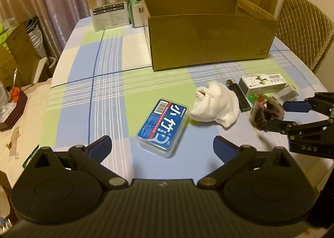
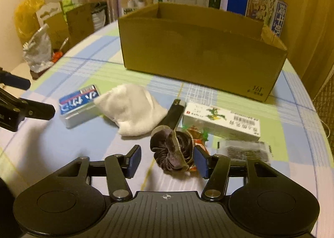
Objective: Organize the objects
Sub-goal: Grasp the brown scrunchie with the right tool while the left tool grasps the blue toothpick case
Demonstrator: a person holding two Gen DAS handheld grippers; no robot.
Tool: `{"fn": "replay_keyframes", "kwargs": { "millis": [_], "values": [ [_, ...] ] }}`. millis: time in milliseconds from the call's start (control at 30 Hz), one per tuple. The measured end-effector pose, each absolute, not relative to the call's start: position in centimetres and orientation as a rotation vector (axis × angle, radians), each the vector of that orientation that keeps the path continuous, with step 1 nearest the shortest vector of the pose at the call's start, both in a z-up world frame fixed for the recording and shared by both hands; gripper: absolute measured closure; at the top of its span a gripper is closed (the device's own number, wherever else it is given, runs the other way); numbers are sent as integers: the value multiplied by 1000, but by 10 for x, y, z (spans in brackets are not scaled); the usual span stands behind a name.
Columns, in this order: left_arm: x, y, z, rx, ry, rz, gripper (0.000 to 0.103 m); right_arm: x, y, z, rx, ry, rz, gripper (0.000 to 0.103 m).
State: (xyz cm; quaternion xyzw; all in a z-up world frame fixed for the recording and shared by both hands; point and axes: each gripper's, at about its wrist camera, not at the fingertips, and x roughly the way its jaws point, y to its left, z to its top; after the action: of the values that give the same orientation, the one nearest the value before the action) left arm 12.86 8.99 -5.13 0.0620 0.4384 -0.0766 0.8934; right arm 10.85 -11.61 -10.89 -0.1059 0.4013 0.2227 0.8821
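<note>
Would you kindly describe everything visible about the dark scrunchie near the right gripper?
The dark scrunchie is a ruffled ring of purplish-brown, velvety-looking fabric with a pale trim along one fold. It lies crumpled on the checked tablecloth between the open fingers of the right gripper, close against the right-hand pad. It rests partly on an orange snack wrapper, in front of the black lighter.

The left wrist view looks forward and down from above the near edge of the checked tablecloth (image 1: 100, 75), over its own left gripper (image 1: 162, 146), toward the cardboard box (image 1: 208, 39) at the far side. The right wrist view sits lower and closer to the cloth, behind the right gripper (image 2: 167, 158), facing the same box from further right. The 2 views share the box, the blue case (image 1: 161, 126), the white cloth bundle (image 1: 217, 104) and each other's gripper at their edges
</note>
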Motion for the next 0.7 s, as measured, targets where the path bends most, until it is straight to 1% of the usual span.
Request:
{"fn": "replay_keyframes", "kwargs": {
  "millis": [267, 333, 400, 533, 600, 700],
  "values": [
    [148, 91, -69, 145, 926, -209, 1, 121, -95, -132, -318, 818, 438, 53],
    [152, 91, -73, 155, 927, -218, 1, 123, -91, -136, -343, 806, 427, 55],
    [155, 92, -75, 156, 925, -224, 1, 126, -89, -137, -352, 802, 425, 64],
    [161, 97, -81, 154, 930, -230, 1, 129, -88, -139, -362, 798, 427, 74],
    [163, 99, -84, 153, 935, -231, 1, 128, -91, -137, -353, 795, 435, 83],
    [168, 103, -90, 145, 939, -244, 2, 126, -96, -131, -312, 803, 449, 89]
  ]
}}
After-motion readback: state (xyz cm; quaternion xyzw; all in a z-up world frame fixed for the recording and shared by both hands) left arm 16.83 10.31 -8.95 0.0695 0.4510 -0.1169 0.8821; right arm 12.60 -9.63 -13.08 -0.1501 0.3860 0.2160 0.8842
